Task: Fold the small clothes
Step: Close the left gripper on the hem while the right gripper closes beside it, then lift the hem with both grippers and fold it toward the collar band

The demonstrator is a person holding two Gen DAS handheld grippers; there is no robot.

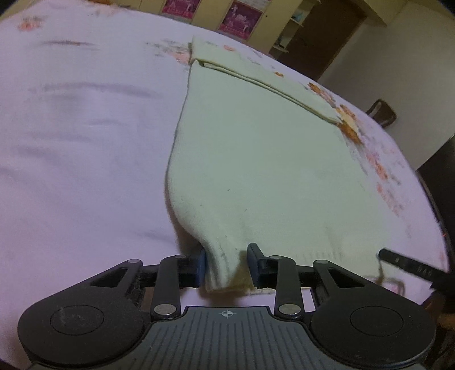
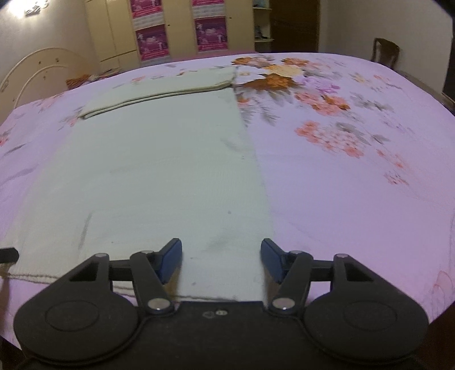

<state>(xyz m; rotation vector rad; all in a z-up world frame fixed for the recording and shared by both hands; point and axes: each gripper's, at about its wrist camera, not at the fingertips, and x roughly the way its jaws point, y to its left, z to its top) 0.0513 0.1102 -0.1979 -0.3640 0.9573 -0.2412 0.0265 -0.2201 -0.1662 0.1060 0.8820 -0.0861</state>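
Dim, pinkish indoor light is washing both wrist views, and a lamp (image 2: 35, 7) is glaring white at the top-left corner of the right view. Fisheye distortion is bowing the bedsheet (image 1: 71, 142) into a dome and darkening the frame corners. Motion blur is smearing the floral print (image 2: 327, 136) and the sheet's creases, more heavily in the left view.

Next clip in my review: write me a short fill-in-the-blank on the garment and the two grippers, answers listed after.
1. The pale cream knitted garment lies on a lilac ____-patterned bedsheet.
2. The garment's far end is already ____ back over itself.
3. The left gripper has the garment's near ____ bunched between its blue pads.
4. The right gripper stands ____ over the near hem.

Answers: flower; folded; corner; open
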